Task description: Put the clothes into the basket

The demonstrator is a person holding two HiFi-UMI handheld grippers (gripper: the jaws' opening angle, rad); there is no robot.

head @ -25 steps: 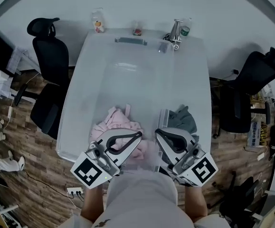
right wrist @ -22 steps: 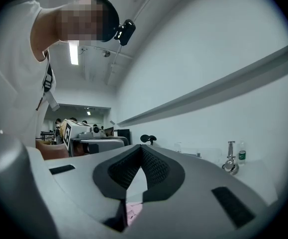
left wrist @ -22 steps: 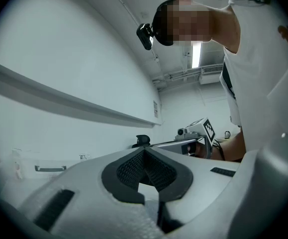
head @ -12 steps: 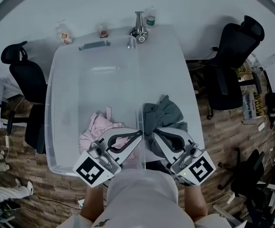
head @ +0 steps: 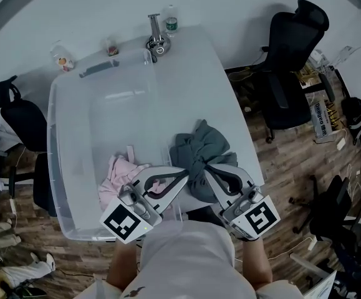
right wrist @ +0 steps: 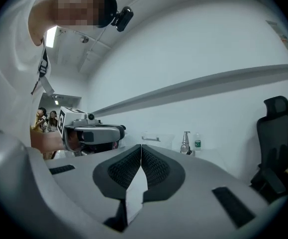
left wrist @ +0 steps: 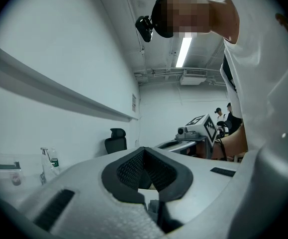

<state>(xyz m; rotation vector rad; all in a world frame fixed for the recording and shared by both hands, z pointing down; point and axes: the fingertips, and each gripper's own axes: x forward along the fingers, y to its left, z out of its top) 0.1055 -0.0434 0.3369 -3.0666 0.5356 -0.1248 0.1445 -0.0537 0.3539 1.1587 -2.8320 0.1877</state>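
Right gripper moved over grey clothes | basket long axis runs away

Pink garment inside clear basket; grey garment on desk beside it; left claw, right claw over them.

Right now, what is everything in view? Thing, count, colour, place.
clear plastic storage basket: 1, transparent, left side of table
pink crumpled garment: 1, pink, inside basket, near end
grey-green crumpled garment: 1, grey-green, on table, right of basket
white table: 1, white, centre
green-labelled bottle: 1, clear, far table edge
metal fixture: 1, silver, beside that bottle
black office chairs: 2 at least, black, either side of table
left gripper: 1, grey, shut, empty, at basket's near right corner
right gripper: 1, grey, shut, empty, at grey-green garment
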